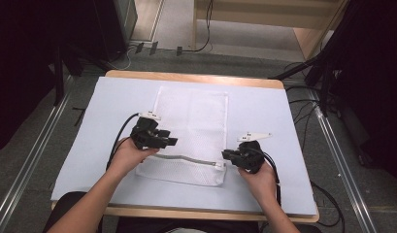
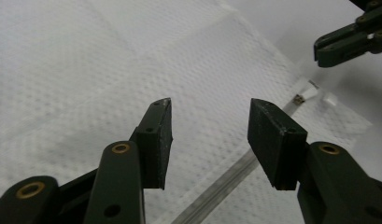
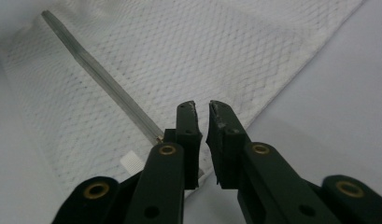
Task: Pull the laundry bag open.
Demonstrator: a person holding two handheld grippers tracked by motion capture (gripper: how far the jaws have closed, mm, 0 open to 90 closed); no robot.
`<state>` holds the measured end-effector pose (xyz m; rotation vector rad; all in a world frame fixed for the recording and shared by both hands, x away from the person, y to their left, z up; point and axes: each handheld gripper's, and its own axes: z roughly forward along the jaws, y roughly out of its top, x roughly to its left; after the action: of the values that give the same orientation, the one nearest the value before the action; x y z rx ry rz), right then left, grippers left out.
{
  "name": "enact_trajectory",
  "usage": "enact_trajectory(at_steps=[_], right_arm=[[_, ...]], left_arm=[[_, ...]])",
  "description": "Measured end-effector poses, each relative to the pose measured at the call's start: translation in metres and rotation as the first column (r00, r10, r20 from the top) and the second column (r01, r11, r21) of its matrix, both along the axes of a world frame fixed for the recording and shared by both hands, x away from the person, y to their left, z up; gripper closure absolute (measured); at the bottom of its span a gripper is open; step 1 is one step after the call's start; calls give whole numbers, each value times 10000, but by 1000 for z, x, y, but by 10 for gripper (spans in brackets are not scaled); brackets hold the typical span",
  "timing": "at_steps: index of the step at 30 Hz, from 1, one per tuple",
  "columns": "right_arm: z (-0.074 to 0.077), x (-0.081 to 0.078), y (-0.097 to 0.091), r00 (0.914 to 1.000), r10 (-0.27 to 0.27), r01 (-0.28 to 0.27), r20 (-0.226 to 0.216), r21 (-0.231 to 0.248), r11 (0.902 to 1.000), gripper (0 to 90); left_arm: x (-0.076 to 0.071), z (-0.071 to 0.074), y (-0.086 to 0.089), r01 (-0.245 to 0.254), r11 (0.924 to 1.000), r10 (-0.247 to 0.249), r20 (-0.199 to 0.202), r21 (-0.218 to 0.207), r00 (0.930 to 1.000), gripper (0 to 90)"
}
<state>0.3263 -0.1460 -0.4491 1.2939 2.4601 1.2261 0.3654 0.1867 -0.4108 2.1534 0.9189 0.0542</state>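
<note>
Bare mat [image 1: 264, 104] flanks the mesh bag [image 1: 196, 121].

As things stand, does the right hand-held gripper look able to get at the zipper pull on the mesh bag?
Probably yes. The right hand-held gripper sits at the zipper's right end, its jaws nearly closed just beside the zipper pull. Nothing lies between them, and the left hand-held gripper hovers open over the mesh bag, away from that end.

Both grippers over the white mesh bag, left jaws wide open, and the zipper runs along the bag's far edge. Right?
Not quite: the zipper runs near the mesh bag's near edge, as the high view shows. The left gripper is open.
</note>
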Motion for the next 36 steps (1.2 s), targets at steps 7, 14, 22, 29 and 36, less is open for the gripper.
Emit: enact_trajectory(at_steps=[7,14,22,29,36], right_arm=[[-6,1,6,9994,-33,29,-347,-118,9999,900],[-13,1,8,9973,120,-145,-728,-342,9993,900],[-15,-5,10,9975,79,-119,-698,-565,9983,900],[-21,-4,7,9963,39,-74,-863,-401,9992,900],[-23,-5,5,9947,-93,78,-1025,-152,9999,900]], left_arm=[[-12,-4,-22,659,9977,-665,374,170,9971,669],[-10,-13,-36,795,9968,-796,128,51,9967,680],[-15,-29,-61,1145,9929,-1136,-294,318,9931,853],[-16,-43,-73,1478,9871,-1450,-481,607,9883,900],[-19,-52,-79,1791,9815,-1756,-545,671,9830,900]])
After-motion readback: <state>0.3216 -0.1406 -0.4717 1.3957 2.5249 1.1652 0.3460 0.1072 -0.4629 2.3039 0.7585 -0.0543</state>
